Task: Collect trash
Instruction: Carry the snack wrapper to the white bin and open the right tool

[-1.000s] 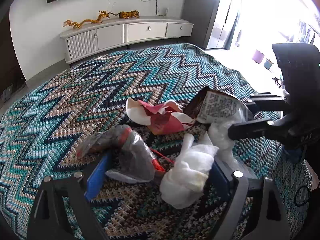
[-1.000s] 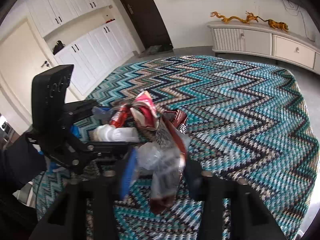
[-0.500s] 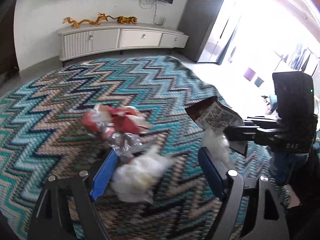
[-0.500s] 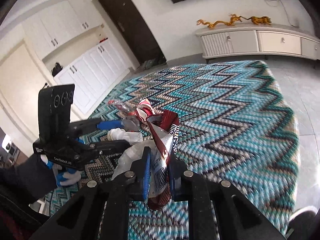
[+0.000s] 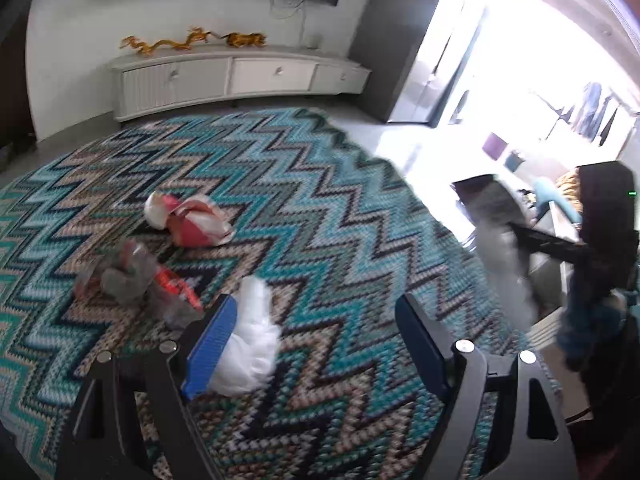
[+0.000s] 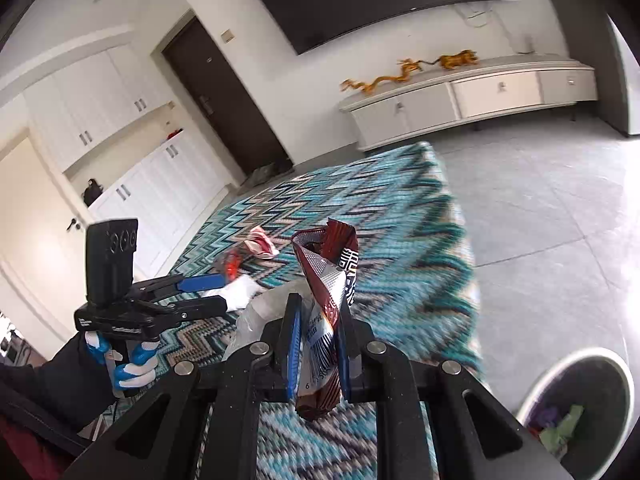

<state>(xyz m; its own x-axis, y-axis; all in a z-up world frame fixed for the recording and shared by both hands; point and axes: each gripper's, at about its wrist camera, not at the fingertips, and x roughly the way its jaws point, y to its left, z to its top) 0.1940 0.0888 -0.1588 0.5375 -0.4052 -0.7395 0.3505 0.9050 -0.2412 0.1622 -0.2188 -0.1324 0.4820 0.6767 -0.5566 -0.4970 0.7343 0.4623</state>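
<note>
Right hand-held gripper (image 6: 318,350) clamped on upright maroon foil snack wrapper (image 6: 328,304); round white-rimmed bin (image 6: 576,408) low right. Left hand-held gripper (image 5: 316,344) wide, crumpled white plastic bag (image 5: 250,344) against its left finger.

Left view: from my left gripper (image 5: 312,336), looking steeply down, close above the zigzag rug (image 5: 320,200).
Right view: from my right gripper (image 6: 318,332), tilted, looking less steeply over the rug toward the white cabinet (image 6: 460,100).
Shared: rug, cabinet, each other's gripper.
</note>
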